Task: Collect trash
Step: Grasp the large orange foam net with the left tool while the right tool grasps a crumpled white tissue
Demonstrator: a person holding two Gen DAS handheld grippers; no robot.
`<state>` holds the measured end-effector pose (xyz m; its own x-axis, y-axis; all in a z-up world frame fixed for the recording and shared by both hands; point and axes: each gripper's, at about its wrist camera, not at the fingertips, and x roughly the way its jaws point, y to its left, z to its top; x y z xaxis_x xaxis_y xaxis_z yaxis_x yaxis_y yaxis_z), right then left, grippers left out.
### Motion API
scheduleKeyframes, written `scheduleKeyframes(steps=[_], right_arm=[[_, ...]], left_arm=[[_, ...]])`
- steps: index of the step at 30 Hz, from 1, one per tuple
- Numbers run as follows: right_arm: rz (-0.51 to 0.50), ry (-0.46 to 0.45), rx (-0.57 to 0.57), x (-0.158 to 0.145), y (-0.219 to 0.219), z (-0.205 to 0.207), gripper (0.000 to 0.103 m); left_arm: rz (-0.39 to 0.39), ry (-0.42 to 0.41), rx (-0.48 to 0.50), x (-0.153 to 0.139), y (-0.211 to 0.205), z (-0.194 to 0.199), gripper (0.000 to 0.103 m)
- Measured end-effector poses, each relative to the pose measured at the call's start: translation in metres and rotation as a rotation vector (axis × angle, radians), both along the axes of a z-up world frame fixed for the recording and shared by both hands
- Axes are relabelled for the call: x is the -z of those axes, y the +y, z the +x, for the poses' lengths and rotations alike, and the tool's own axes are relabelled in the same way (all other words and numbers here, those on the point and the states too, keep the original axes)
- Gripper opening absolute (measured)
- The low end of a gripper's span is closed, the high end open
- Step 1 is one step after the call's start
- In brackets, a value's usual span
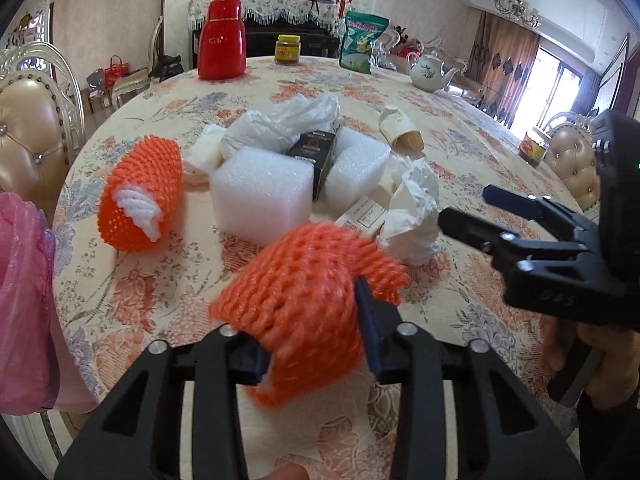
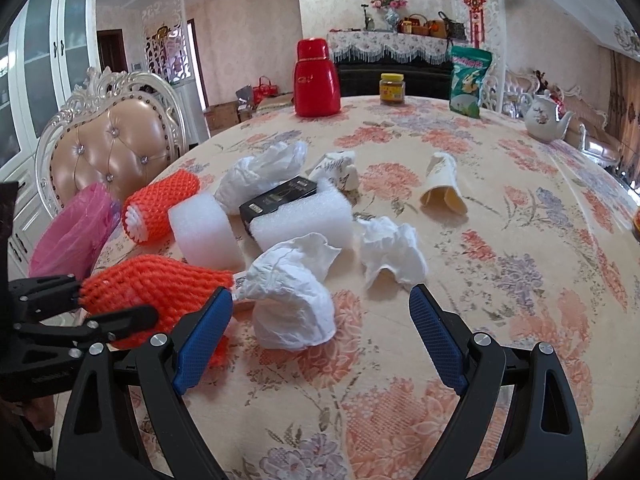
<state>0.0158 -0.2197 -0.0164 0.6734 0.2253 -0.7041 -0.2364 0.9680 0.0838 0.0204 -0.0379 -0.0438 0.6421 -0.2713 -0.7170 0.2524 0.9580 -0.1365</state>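
Observation:
My left gripper (image 1: 312, 336) is shut on an orange foam fruit net (image 1: 304, 300), held just above the floral tablecloth; it also shows in the right wrist view (image 2: 160, 288). My right gripper (image 2: 320, 320) is open and empty, its blue pads on either side of a crumpled white tissue (image 2: 292, 300). In the left wrist view the right gripper (image 1: 472, 216) is at the right. A second orange net (image 1: 140, 196) lies at the left. White foam blocks (image 1: 260, 196), a black box (image 1: 316, 152), a white plastic bag (image 1: 288, 120) and a flattened paper cup (image 1: 400, 128) lie in a heap.
A pink plastic bag (image 1: 24, 312) hangs at the table's left edge. At the far side stand a red thermos (image 1: 222, 40), a yellow-lidded jar (image 1: 288, 50), a green snack bag (image 1: 360, 42) and a teapot (image 1: 432, 72). Padded chairs (image 2: 112, 148) stand around the round table.

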Motion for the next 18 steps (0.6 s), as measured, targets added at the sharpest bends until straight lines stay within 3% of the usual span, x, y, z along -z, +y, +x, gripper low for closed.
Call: scheduleKeyframes(steps=[10, 18], right_arm=[[-0.054, 0.055, -0.009, 0.014, 0.020, 0.009, 0.084], [-0.094, 0.103, -0.010, 0.027, 0.030, 0.016, 0.031]], left_arm=[[-0.030, -0.031, -0.028, -0.013, 0.023, -0.006, 0.025], [-0.049, -0.063, -0.037, -0.024, 0.036, -0.010, 0.022]])
